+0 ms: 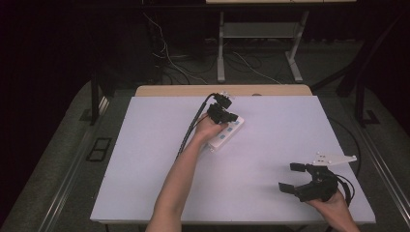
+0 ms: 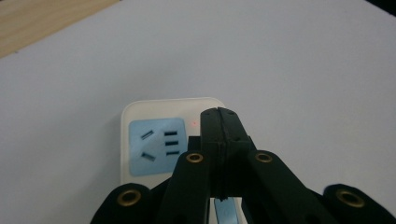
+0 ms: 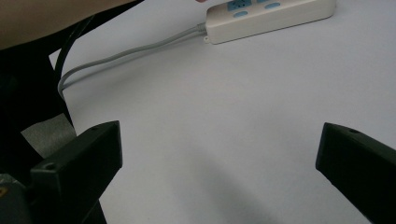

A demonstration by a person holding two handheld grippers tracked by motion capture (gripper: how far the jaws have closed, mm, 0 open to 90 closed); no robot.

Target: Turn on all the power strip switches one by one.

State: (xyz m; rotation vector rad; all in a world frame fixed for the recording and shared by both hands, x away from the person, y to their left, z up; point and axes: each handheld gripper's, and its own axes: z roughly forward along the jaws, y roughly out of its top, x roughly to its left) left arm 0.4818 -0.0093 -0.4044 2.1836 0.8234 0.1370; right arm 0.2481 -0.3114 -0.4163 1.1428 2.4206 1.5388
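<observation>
Jaws of the left hand-held gripper (image 2: 219, 114) are pressed together over the white power strip (image 2: 140, 112); the right hand-held gripper (image 1: 293, 177), well apart from it, is spread wide.

Text: none readable.
Brands, numbers: none readable.
Power strip (image 2: 154, 140): no print legible; blue socket panel (image 2: 156, 145) with bare slots, tiny red dot (image 2: 194, 123) beside it.
Power strip, right gripper view (image 3: 271, 14): blue panels, too blurred for any marks.
Grippers: no lettering seen on the black jaws or the grey plate (image 1: 333, 158).
</observation>
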